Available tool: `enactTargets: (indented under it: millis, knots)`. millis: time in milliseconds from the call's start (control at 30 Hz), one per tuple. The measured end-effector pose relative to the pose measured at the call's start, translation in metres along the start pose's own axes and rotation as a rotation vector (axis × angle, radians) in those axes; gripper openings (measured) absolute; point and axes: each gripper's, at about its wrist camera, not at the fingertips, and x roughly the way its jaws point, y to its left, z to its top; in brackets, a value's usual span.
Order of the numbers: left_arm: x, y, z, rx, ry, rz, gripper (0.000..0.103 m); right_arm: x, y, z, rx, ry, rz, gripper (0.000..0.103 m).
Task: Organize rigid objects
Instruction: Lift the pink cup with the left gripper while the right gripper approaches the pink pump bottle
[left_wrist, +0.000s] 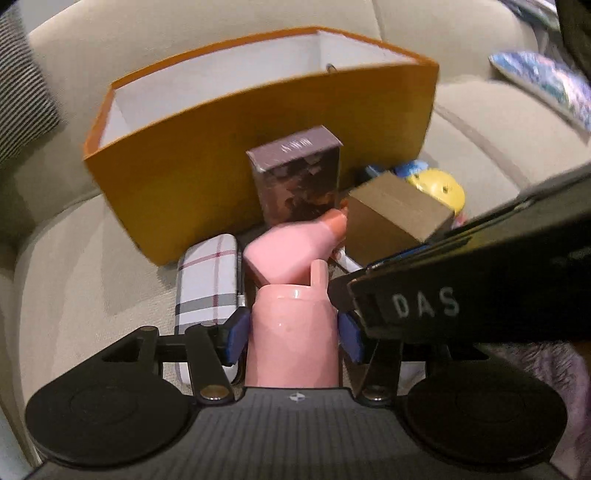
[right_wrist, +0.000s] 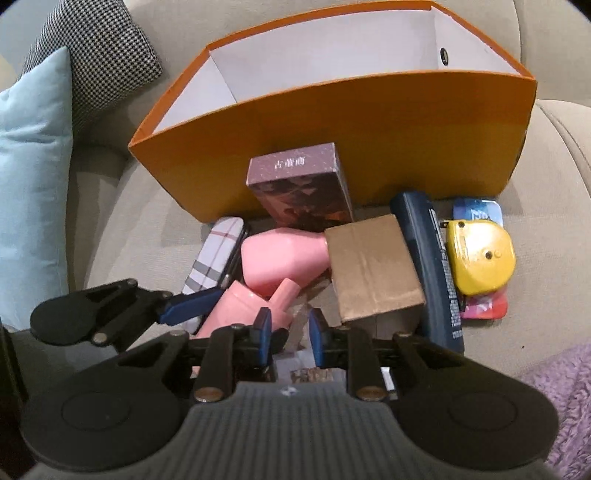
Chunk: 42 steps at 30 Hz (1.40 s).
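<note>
My left gripper (left_wrist: 293, 339) is shut on an upright pink bottle (left_wrist: 291, 332), one blue pad against each side. A second pink bottle (left_wrist: 291, 247) lies just beyond it, in front of the orange box (left_wrist: 221, 177). My right gripper (right_wrist: 290, 332) has narrow jaws with a small printed box (right_wrist: 295, 354) between the pads, right beside the held bottle's spout (right_wrist: 282, 295). One of the left gripper's fingers (right_wrist: 188, 306) shows to the left there. A brown cardboard box (right_wrist: 373, 266) and a dark picture box (right_wrist: 299, 188) sit ahead.
All this lies on a beige sofa seat. A plaid case (right_wrist: 214, 254) is on the left; a dark blue tube (right_wrist: 432, 266) and a yellow tape measure (right_wrist: 480, 254) are on the right. A light blue cushion (right_wrist: 33, 184) is far left, a purple blanket (right_wrist: 561, 398) at the right.
</note>
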Motion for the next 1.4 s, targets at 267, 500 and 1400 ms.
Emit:
enactTargets:
  millis: [267,500,1400]
  knots:
    - [-0.046,0.041,0.001,-0.223,-0.115,0.017,0.059,-0.001,-0.001,0.015,0.109,-0.019,0.022,0.027]
    - [-0.042,0.071,0.003,-0.349,-0.123,0.057,0.059,0.018,0.014,0.025,0.286,-0.015,-0.032,0.044]
    - [-0.031,0.091,-0.016,-0.431,-0.065,0.007,0.059,0.033,0.035,0.019,0.091,0.057,-0.125,0.007]
